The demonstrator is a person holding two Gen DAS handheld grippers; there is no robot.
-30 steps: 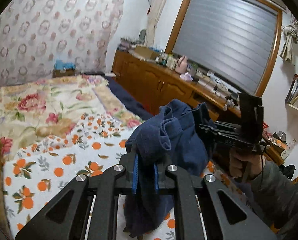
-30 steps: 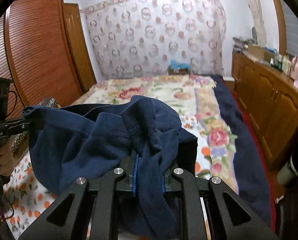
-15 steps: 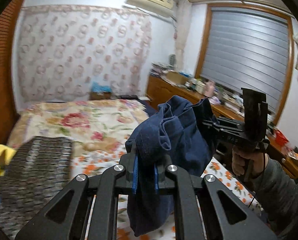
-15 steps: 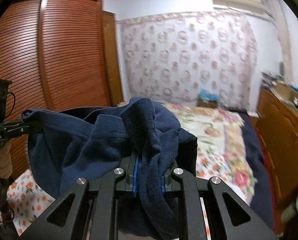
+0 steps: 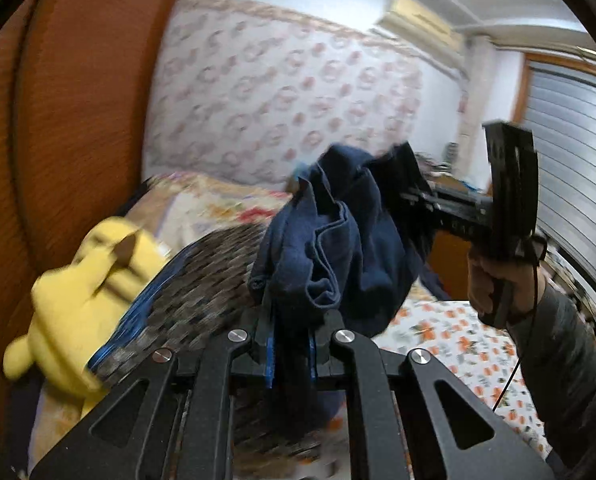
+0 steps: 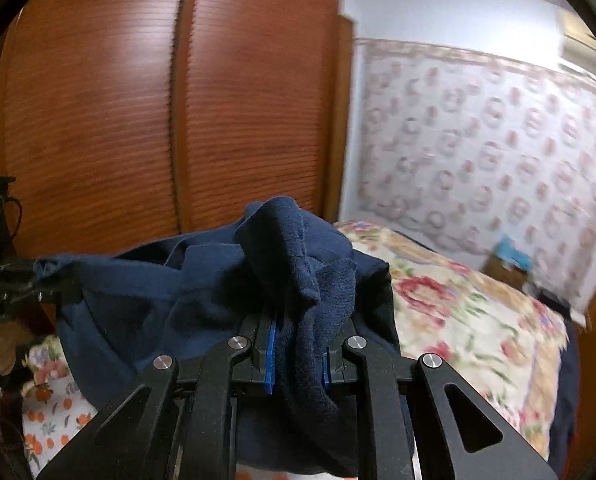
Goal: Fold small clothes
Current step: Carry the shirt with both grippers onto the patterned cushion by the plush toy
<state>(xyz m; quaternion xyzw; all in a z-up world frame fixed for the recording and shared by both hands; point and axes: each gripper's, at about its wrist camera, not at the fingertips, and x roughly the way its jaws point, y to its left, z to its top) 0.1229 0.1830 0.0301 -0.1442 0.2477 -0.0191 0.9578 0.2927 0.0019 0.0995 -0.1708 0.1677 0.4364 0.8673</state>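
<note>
A dark navy garment hangs bunched in the air between both grippers, above the bed. My left gripper is shut on one bunched edge of it, the cloth pinched between the blue pads. In the right wrist view my right gripper is shut on another thick fold of the navy garment, which stretches off to the left. The right gripper also shows in the left wrist view, held by a hand in a grey sleeve. The left gripper shows at the left edge of the right wrist view.
A bed with a floral cover and an orange-print sheet lies below. A yellow plush toy and a dark woven cushion sit at the left. Brown slatted wardrobe doors stand close behind.
Both grippers have swung left with the garment held between them: the views turned from the window and sideboard to the wardrobe and the plush toy. The grips have not changed.
</note>
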